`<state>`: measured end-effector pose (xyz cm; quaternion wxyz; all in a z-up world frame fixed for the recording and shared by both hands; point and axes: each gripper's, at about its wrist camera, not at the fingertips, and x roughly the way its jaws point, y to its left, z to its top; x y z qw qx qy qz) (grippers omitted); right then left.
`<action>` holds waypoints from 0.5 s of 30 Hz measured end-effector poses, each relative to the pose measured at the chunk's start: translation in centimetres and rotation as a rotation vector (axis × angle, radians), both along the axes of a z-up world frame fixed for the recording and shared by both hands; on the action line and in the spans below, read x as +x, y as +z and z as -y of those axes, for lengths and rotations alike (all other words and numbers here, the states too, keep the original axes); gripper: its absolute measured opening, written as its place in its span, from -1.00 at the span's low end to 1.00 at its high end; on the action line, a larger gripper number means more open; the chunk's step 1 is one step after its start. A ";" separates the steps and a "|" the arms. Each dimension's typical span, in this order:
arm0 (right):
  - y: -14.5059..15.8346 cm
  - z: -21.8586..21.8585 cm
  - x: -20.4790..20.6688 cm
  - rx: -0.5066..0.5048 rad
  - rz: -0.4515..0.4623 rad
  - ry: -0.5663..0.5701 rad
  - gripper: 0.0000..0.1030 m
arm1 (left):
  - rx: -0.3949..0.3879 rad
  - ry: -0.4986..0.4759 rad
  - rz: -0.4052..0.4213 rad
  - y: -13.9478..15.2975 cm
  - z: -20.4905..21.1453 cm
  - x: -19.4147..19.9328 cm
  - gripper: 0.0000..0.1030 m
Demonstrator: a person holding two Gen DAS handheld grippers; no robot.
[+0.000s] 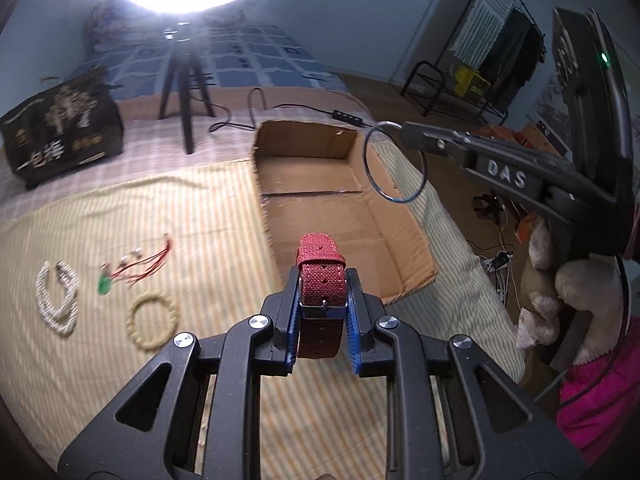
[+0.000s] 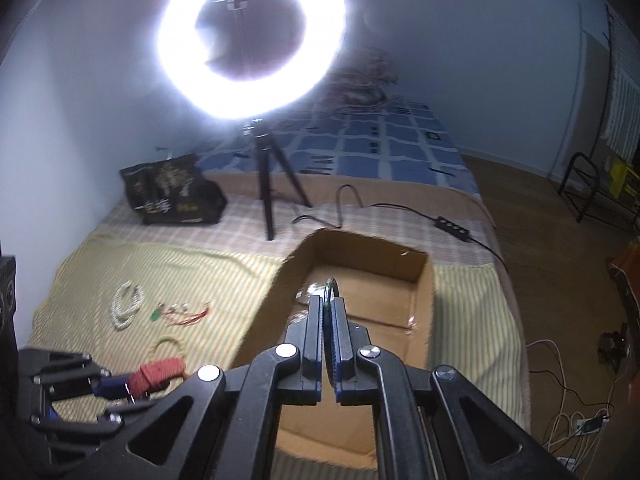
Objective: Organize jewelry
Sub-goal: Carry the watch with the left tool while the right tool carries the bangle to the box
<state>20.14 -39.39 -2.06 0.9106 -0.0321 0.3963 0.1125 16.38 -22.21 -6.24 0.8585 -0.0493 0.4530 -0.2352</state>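
My left gripper point(image 1: 323, 280) is shut on a red woven strap point(image 1: 322, 284) with a metal buckle, held just before the near left corner of an open cardboard box point(image 1: 308, 140). My right gripper point(image 1: 404, 130) comes in from the right, shut on a thin metal bangle point(image 1: 394, 162) that hangs over the box's far right corner. In the right wrist view the right gripper point(image 2: 327, 302) pinches the bangle point(image 2: 331, 285) edge-on above the box point(image 2: 360, 256). The left gripper point(image 2: 116, 386) with the strap point(image 2: 158, 374) is at the lower left.
On the striped cloth left of the box lie a pearl necklace point(image 1: 56, 300), a green pendant on red cord point(image 1: 132, 268) and a beige bead bracelet point(image 1: 152, 322). Behind stand a ring-light tripod point(image 1: 186, 92), a black bag point(image 1: 60, 132) and a cable point(image 1: 348, 114). Plush toys point(image 1: 576, 300) sit past the bed's right edge.
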 end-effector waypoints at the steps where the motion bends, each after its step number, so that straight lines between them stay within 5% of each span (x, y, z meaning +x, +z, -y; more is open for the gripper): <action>1: -0.1 0.5 0.5 0.002 -0.001 -0.010 -0.99 | 0.000 -0.003 0.000 -0.1 0.4 0.2 -0.65; 15: -3.4 3.1 4.8 -0.002 -0.047 -0.050 -0.98 | 0.012 -0.038 -0.030 -2.6 4.1 2.8 -0.65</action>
